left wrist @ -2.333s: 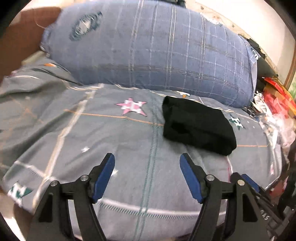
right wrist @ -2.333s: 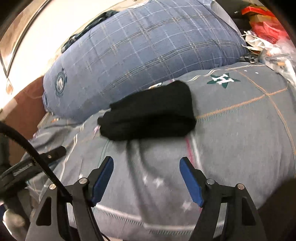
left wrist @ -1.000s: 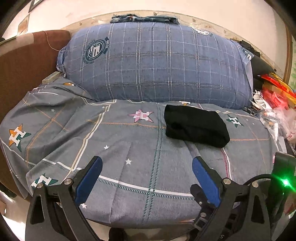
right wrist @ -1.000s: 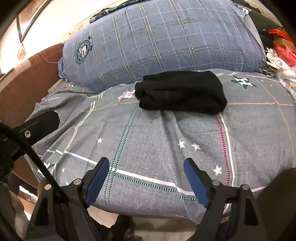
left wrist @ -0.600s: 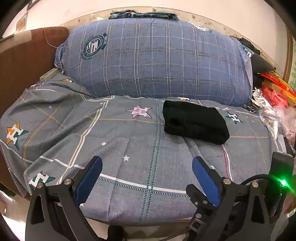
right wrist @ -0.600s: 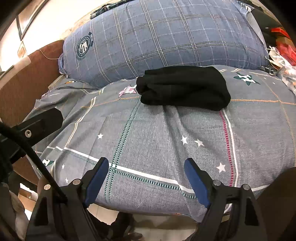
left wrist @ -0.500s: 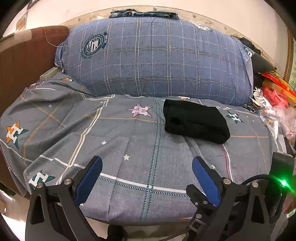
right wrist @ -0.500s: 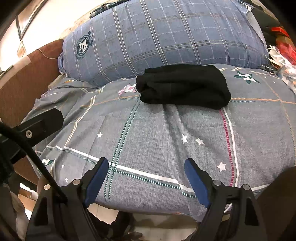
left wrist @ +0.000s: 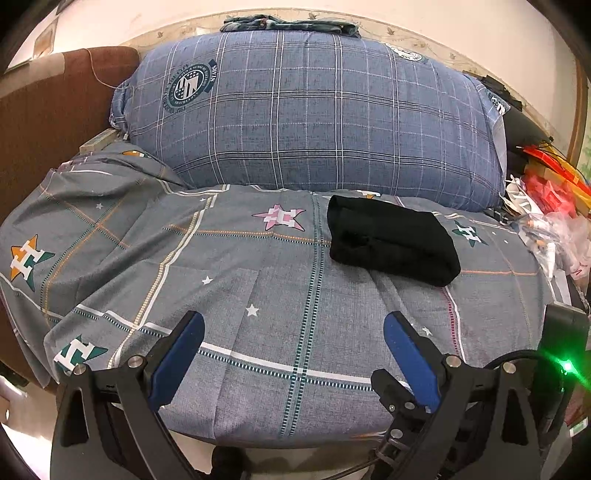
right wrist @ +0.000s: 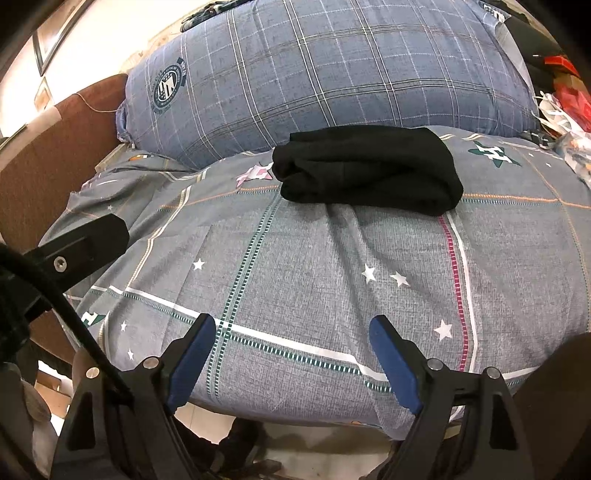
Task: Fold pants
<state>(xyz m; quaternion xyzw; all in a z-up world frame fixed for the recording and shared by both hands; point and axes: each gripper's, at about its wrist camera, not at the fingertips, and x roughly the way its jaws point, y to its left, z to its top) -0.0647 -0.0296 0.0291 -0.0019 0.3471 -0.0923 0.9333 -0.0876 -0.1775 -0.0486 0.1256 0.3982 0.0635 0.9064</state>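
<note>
The black pants [left wrist: 391, 240] lie folded into a compact bundle on the grey star-patterned bedspread [left wrist: 258, 295], right of centre and just in front of the big pillow. The right wrist view shows the same pants [right wrist: 365, 170] at mid-height, with stacked folded edges facing left. My left gripper [left wrist: 293, 328] hangs open over the near edge of the bed, well short of the bundle, with nothing between its blue pads. My right gripper [right wrist: 291, 332] is likewise open and empty at the bed's front edge.
A large blue plaid pillow [left wrist: 314, 118] fills the back of the bed, with folded clothes [left wrist: 291, 24] on top. A brown headboard [left wrist: 48, 110] stands at the left. Red packets and plastic clutter [left wrist: 550, 206] pile up at the right. The left gripper's body [right wrist: 77, 247] intrudes at the right view's left.
Both grippers have drawn back from the folded pants toward the bed's front edge over the last two seconds. In the last half second almost nothing has moved.
</note>
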